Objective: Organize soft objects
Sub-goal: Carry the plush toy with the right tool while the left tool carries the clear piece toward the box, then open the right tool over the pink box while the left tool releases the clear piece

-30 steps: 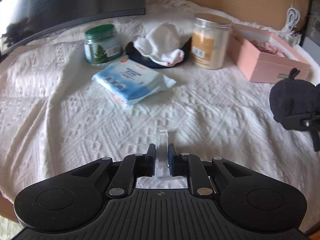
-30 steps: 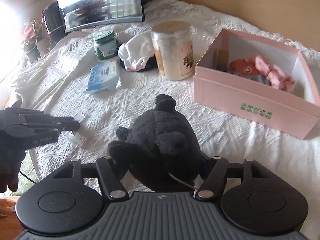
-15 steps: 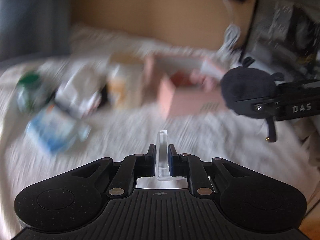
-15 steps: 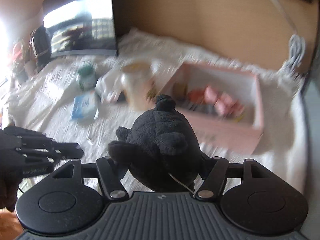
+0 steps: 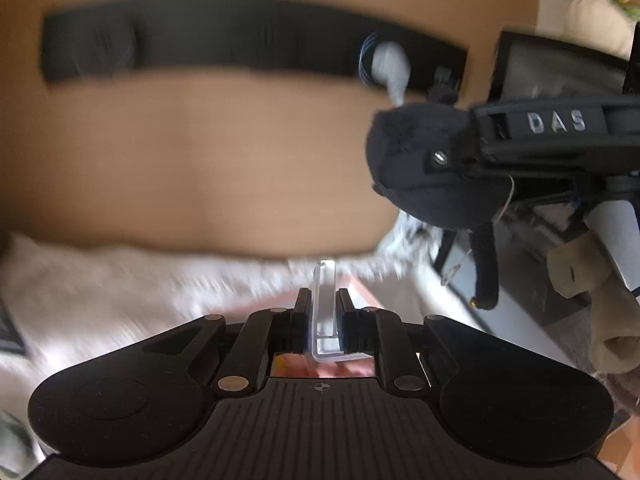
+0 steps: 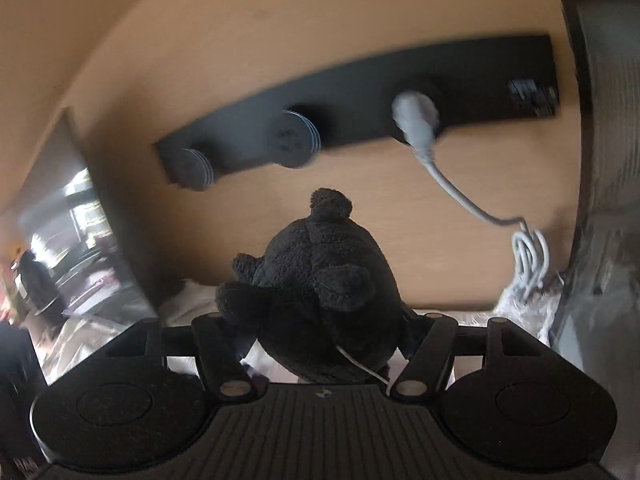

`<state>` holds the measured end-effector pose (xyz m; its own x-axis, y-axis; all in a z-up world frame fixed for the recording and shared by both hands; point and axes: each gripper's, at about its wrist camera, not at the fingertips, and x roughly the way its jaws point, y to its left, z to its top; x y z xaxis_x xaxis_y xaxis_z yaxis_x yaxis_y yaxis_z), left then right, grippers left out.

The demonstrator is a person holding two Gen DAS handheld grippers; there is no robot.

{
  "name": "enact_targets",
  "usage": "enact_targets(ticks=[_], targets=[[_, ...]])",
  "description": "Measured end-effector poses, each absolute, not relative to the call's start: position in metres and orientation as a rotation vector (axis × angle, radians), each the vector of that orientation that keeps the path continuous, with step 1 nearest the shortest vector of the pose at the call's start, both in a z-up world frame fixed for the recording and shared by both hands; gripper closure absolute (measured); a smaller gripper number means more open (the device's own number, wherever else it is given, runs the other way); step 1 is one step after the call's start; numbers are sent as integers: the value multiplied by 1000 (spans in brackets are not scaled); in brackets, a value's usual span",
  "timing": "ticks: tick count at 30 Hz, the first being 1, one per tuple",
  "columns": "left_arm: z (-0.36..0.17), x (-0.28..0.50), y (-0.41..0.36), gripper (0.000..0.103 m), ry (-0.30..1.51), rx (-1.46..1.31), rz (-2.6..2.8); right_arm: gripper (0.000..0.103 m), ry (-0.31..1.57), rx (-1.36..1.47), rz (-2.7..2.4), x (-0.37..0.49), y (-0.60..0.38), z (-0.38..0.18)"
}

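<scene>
Wooden wall now fills both views, the bed dropped low — right gripper (image 6: pixel 320 336) fingers clamp the black plush (image 6: pixel 320 300) at twelve o'clock, lifted for sorting; left gripper (image 5: pixel 324 312) fingers nearly closed on a clear piece (image 5: pixel 324 304).

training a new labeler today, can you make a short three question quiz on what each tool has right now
1. True or false: the right tool is shut on the black plush.
2. What sits between the fingers of the left tool? A) a clear plastic piece B) a white sock C) nothing
3. Fill in: the white plug sits in the black ____ on the wood wall.

Key:
1. True. The plush fills the gap between the fingers.
2. A. The clear plastic piece stands upright in the nearly shut gap.
3. Power strip.
</scene>
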<state>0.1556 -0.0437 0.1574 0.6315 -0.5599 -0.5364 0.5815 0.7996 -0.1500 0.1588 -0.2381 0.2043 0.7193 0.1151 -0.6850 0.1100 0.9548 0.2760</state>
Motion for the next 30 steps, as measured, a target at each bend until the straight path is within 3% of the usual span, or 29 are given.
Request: enact_targets(ticks=[8, 22, 27, 30], targets=[[79, 220, -79, 86, 928, -8, -705, 37, 977, 312, -144, 193, -258, 105], [104, 192, -51, 86, 728, 84, -609, 33, 1183, 314, -160, 215, -257, 14], [111, 182, -36, 86, 678, -17, -624, 32, 1149, 295, -128, 210, -245, 25], [116, 176, -22, 86, 677, -100, -635, 25, 1066, 311, -107, 198, -246, 49]])
